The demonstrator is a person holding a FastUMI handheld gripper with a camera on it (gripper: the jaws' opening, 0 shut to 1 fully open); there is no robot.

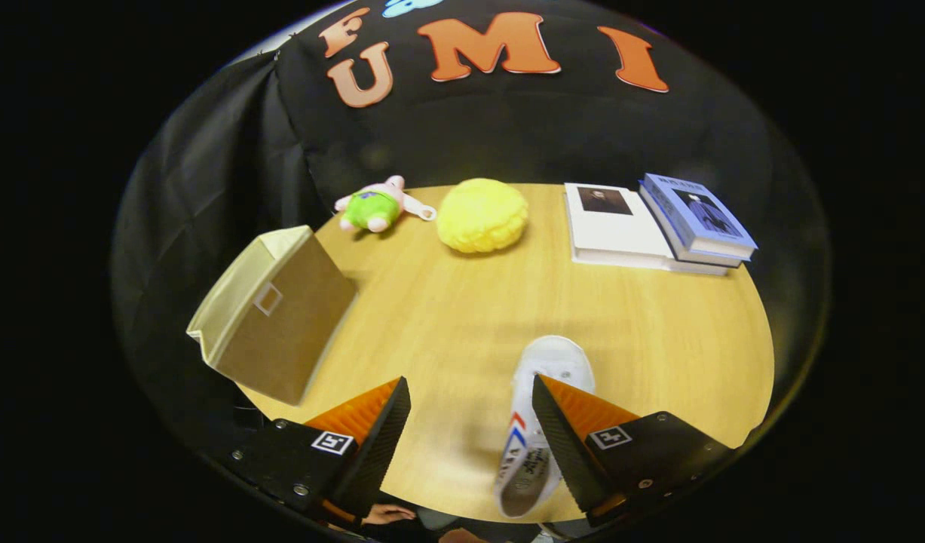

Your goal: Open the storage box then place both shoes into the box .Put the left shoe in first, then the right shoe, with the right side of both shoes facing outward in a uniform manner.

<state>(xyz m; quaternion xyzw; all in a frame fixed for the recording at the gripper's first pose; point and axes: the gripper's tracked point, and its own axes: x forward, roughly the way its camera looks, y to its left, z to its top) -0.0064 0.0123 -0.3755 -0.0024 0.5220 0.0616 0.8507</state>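
Observation:
A white shoe (528,441) with red and blue stripes on its side lies on the wooden table (447,317), toe pointing away from me. It rests just inside my right finger, which hides part of its side. My gripper (470,381) is open wide above the table, and only the right finger is near the shoe. The beige fabric storage box (281,317) stands at the table's left edge, beyond and to the left of my left finger. I cannot tell whether its lid is open.
At the back of the table are a small pink and green plush toy (375,205) and a yellow fluffy cushion (482,215). A stack of books (658,226) lies at the back right. A person's hand (387,514) shows below the near table edge.

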